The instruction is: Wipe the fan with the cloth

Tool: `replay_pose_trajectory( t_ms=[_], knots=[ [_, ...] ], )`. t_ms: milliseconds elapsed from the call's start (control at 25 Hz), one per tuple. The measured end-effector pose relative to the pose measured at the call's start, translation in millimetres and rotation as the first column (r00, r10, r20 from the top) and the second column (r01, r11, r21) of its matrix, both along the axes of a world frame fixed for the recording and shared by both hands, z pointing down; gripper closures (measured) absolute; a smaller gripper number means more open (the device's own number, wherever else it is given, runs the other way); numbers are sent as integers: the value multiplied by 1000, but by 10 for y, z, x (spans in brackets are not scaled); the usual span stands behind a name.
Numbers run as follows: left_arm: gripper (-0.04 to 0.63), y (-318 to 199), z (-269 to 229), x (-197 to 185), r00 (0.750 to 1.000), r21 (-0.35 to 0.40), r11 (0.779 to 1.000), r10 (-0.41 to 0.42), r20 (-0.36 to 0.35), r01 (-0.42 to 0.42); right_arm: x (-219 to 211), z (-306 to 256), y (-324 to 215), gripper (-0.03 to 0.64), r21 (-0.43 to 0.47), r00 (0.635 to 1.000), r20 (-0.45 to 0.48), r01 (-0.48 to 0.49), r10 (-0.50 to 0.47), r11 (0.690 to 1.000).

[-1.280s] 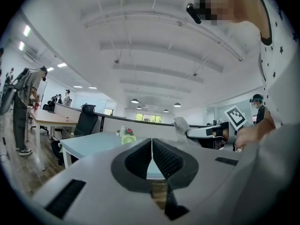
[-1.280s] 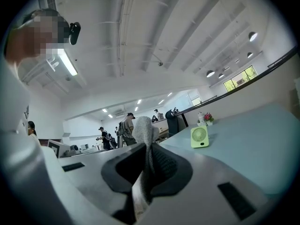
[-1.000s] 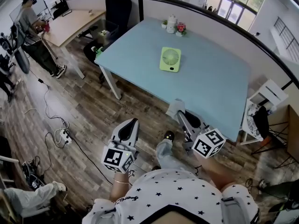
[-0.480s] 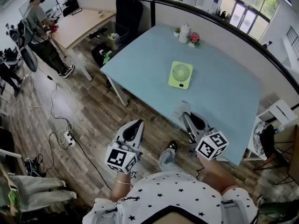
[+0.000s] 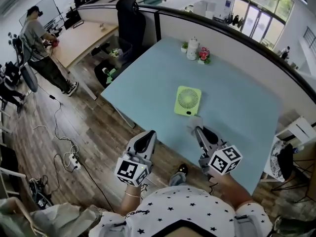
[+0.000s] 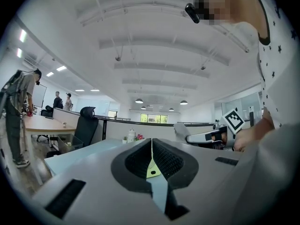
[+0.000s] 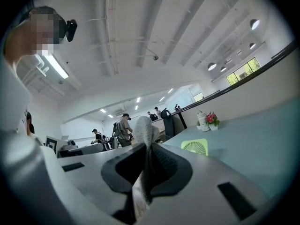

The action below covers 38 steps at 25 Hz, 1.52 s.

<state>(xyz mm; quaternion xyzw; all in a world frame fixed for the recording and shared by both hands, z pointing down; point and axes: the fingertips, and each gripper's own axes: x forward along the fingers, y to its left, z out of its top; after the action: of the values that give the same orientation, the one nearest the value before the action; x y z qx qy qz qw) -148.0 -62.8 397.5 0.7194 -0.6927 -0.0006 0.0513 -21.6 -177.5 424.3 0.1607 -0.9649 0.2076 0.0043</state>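
Note:
A light green square fan [image 5: 188, 100] lies flat on the pale blue table [image 5: 148, 78], near its front edge. My right gripper [image 5: 198, 130] hangs just short of the fan, over the table's front edge, shut on a grey cloth [image 5: 194, 121] that sticks out past its tips. In the right gripper view the cloth [image 7: 143, 130] stands up between the jaws, with the fan [image 7: 195, 146] beyond on the right. My left gripper [image 5: 148, 136] is shut and empty, over the floor just off the table edge. Its own view shows the fan [image 6: 150, 171] through a narrow slit between the jaws.
A white teapot [image 5: 192, 48] and a small flower pot [image 5: 203, 55] stand at the table's far edge. A black office chair [image 5: 129, 21] is behind the table's far left corner. A person [image 5: 37, 33] stands by a desk at far left. Cables and a power strip [image 5: 73, 157] lie on the wood floor.
The head view and both grippers have moved forward toward the table. The fan now lies much closer to the right gripper, which still holds the cloth.

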Motion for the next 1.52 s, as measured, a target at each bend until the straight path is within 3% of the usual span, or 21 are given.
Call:
replay_pose_trajectory(
  t_ms=[360, 880, 1520],
  knots=[
    [563, -380, 182, -148, 999, -29, 999, 29, -21, -29, -109, 151, -446, 589, -24, 998, -6, -65, 65, 998],
    [563, -1268, 78, -825, 982, -4, 982, 188, -28, -188, -683, 232, -1033, 589, -38, 973, -62, -227, 224, 973],
    [563, -2083, 197, -1413, 941, -18, 941, 338, -24, -339, -1506, 859, -1484, 588, -9, 933, -253, -266, 255, 964]
  ],
)
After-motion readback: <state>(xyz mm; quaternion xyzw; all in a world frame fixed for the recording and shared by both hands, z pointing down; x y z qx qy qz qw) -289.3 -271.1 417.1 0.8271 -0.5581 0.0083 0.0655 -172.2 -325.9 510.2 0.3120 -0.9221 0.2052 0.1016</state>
